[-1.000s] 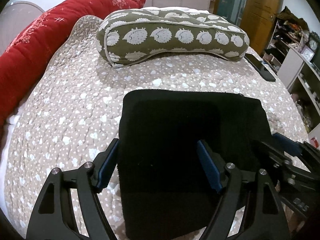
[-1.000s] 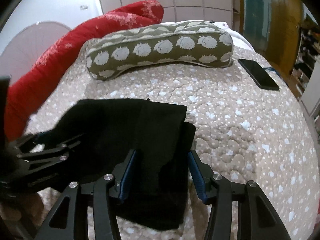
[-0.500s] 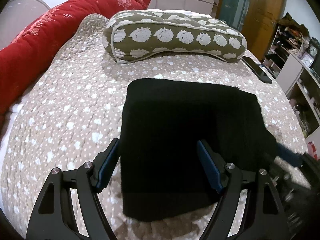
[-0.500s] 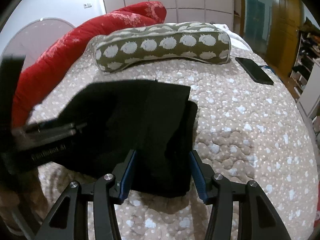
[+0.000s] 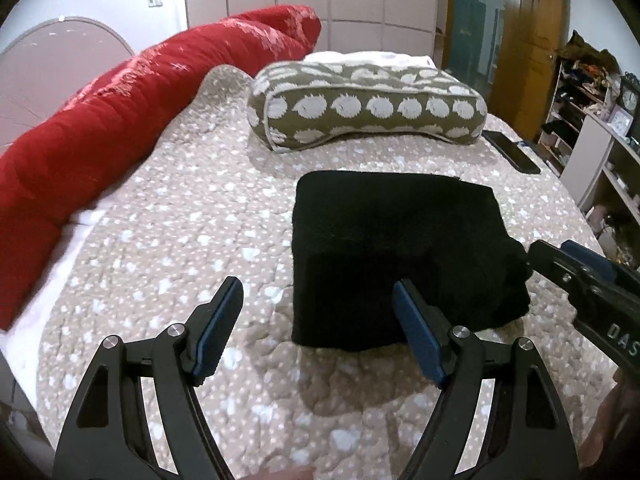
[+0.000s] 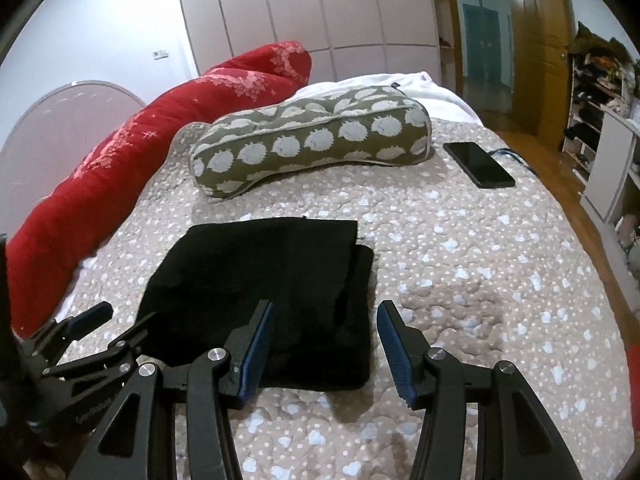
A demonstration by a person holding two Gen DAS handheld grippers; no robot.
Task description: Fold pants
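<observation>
The black pants lie folded into a thick rectangle on the beige spotted bedspread; they also show in the right wrist view. My left gripper is open and empty, held above the bed near the fold's front left corner. My right gripper is open and empty, above the fold's front right edge. The right gripper also shows at the right edge of the left wrist view. The left gripper shows at the lower left of the right wrist view.
An olive pillow with white hedgehog prints lies behind the pants. A red quilt runs along the bed's left side. A black phone lies at the bed's right edge. Shelves stand on the right.
Both grippers have drawn back and up from the folded pants, staying open. The left gripper has shifted left, so the pants now sit to the right in its view.
</observation>
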